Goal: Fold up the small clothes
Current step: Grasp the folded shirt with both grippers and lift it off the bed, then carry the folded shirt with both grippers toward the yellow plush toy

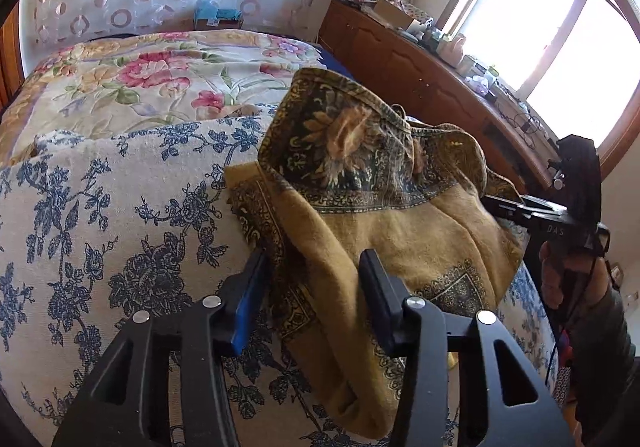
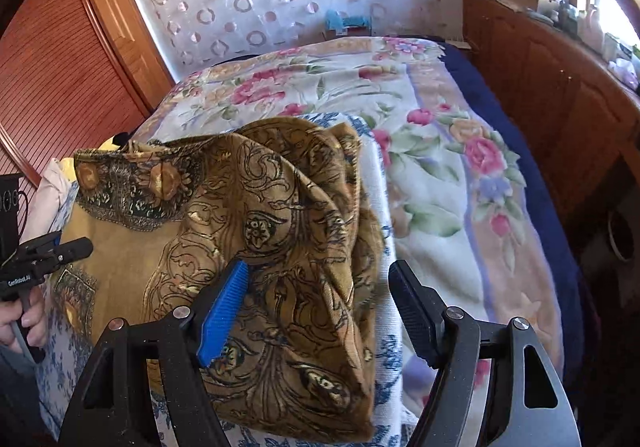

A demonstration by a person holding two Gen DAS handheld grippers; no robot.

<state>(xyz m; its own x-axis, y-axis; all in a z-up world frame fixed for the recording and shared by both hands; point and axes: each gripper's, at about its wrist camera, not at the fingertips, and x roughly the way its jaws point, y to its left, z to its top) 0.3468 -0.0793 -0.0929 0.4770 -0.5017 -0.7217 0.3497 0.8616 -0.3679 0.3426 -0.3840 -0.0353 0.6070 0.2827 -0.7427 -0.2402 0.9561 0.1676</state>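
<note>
Garment [image 2: 280,231] edge between open right tongs [image 2: 316,311]; bedspread [image 2: 460,167] beyond.

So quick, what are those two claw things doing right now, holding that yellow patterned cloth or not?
Left gripper: jaws part open around an edge of the yellow patterned cloth; a firm grip cannot be told.
Right gripper: open above the cloth, holding nothing.
</note>
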